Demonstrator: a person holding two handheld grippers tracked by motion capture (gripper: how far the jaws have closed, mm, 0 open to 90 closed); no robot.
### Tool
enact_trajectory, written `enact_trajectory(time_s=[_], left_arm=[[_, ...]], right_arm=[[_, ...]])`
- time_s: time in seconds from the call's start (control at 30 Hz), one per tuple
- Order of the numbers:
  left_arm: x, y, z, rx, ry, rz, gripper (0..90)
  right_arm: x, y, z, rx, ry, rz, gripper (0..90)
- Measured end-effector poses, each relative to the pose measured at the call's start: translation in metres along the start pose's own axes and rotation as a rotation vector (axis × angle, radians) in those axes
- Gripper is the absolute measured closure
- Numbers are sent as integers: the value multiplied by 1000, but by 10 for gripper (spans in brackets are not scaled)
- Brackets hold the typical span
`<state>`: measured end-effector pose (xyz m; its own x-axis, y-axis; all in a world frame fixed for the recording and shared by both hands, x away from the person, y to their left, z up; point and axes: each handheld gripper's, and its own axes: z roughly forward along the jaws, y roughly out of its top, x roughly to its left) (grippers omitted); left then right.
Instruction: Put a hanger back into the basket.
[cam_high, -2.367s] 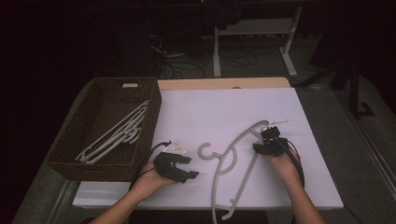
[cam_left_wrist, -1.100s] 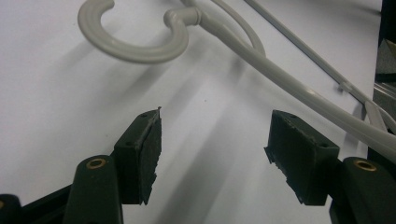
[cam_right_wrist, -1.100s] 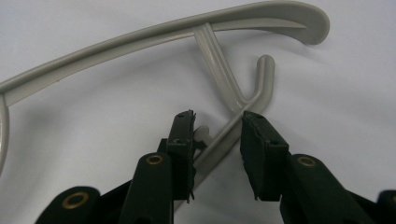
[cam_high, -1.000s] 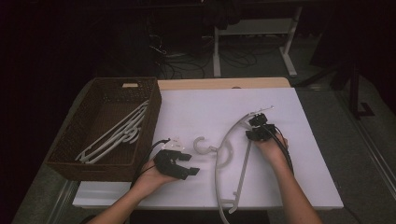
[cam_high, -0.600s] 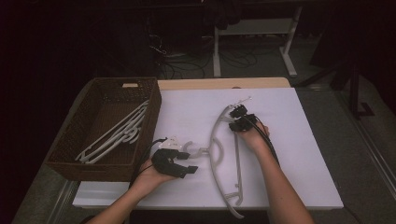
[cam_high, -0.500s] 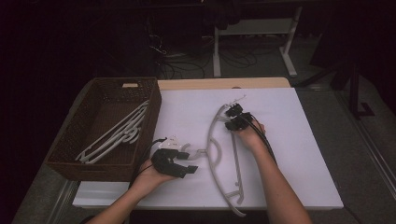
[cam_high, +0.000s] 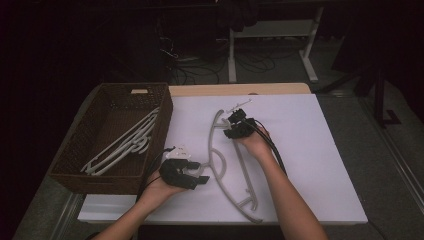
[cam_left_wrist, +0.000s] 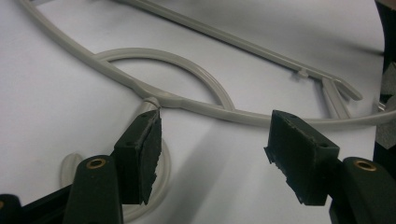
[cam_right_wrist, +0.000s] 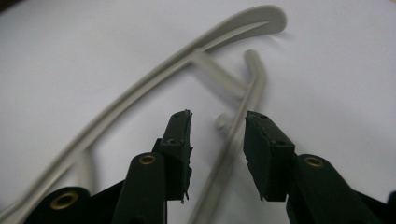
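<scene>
Hanger (cam_high: 227, 165): pale grey moulded plastic, smooth with a slight sheen; the hangers (cam_high: 122, 145) in the basket (cam_high: 75, 165) look alike. Basket: dark brown woven wicker, coarse and matt. Counter (cam_high: 310, 145): flat matt white sheet, with a pale wood edge at the far side; gripper fingers (cam_left_wrist: 140, 158) carry matt black rubbery pads, rough and frayed at the edges.

High view overhead facing forward, both tool views close, sharing hanger (cam_high: 227, 165)

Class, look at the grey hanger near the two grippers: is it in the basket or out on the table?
Out. The grey hanger lies flat on the white table, right of the basket.
</scene>
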<state>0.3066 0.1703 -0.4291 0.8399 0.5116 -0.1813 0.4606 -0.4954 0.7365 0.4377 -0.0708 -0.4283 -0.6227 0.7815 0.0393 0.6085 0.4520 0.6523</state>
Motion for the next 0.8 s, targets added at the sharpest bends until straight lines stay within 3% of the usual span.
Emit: enact_trajectory(time_s=[0.2, 0.4, 0.63, 0.67, 0.8], left_arm=[[2, 0, -3, -16, 10, -22, 350], [2, 0, -1, -10, 9, -21, 349], [2, -1, -1, -10, 8, -18, 349], [2, -1, -1, -9, 9, -17, 349], [2, -1, -1, -11, 12, -13, 349]], right_arm=[[29, -36, -43, -16, 86, -21, 542], [58, -71, -68, 4, 158, -56, 540], [81, -96, -74, 33, 219, -79, 541], [91, -102, -75, 36, 239, -69, 551], [105, -107, -69, 81, 234, -109, 553]])
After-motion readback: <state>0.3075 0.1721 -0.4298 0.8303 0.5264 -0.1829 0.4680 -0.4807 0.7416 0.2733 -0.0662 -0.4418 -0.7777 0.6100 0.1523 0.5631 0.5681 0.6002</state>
